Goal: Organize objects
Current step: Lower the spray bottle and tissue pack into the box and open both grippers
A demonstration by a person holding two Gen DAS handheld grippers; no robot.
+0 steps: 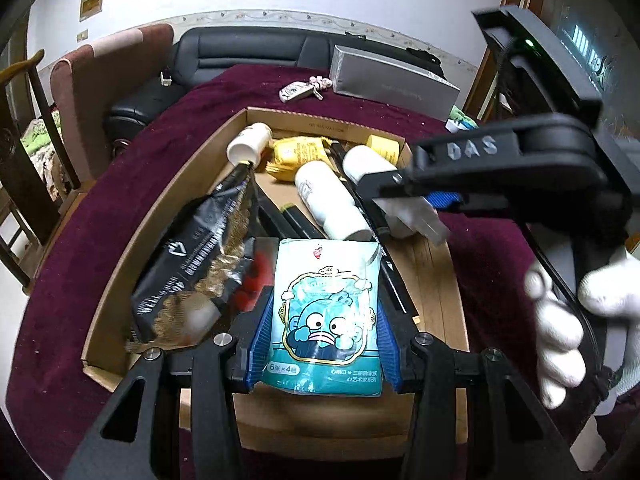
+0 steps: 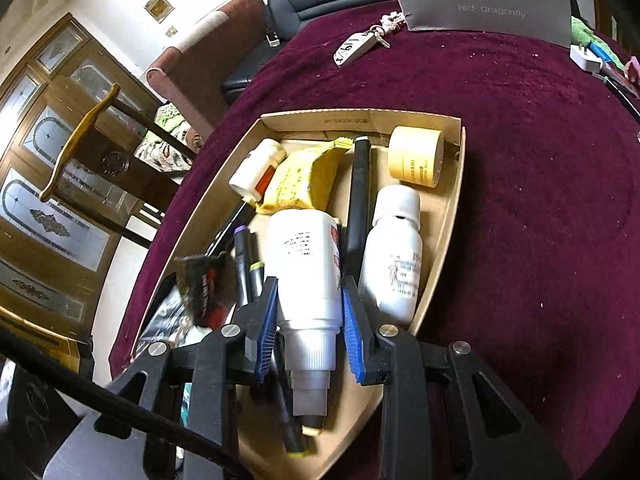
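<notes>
A cardboard box [image 1: 192,168] on a maroon tablecloth holds several items. My left gripper [image 1: 324,320] is shut on a light blue cartoon tissue pack [image 1: 328,312], held over the box's near end. My right gripper [image 2: 308,316] is around a tall white bottle [image 2: 304,268] lying in the box, its blue pads [image 2: 266,320] against the bottle's sides. The right gripper also shows in the left wrist view [image 1: 404,196], reaching in from the right. A black snack bag [image 1: 200,256] lies left of the tissue pack.
The box [image 2: 440,216] also holds a second white bottle [image 2: 396,256], a yellow tape roll [image 2: 416,156], a yellow packet [image 2: 300,176], a small white jar [image 2: 256,172] and black pens [image 2: 358,196]. A grey box [image 2: 484,12], keys [image 2: 360,46] and a white charger [image 2: 584,58] lie beyond.
</notes>
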